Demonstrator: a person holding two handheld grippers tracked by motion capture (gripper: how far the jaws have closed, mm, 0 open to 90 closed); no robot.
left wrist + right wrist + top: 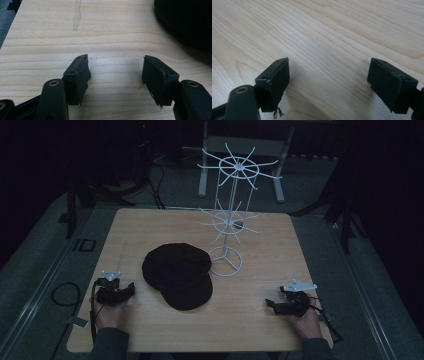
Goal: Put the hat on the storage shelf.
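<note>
Light wooden bench [260, 285] with rounded corners, dark room, grey floor around. Black fabric cap [177, 275] lies flat mid-bench, just beside white wire spinner rack [227, 220]. Left gripper [131, 287] and right gripper [268, 303] rest near the front edge, jaws released, nothing between them.

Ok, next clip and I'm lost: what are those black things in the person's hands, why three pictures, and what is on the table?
A person sits at a wooden table with a hand-held two-jaw gripper in each hand: the left gripper and the right gripper. The high view looks down from above the person's side. The other two pictures come from small cameras riding on each gripper, looking along its own black jaws. On the table lie a black cap and a white wire rack with spokes, standing just behind and right of it. Both grippers are open over bare wood and hold nothing: left gripper, right gripper.
</note>
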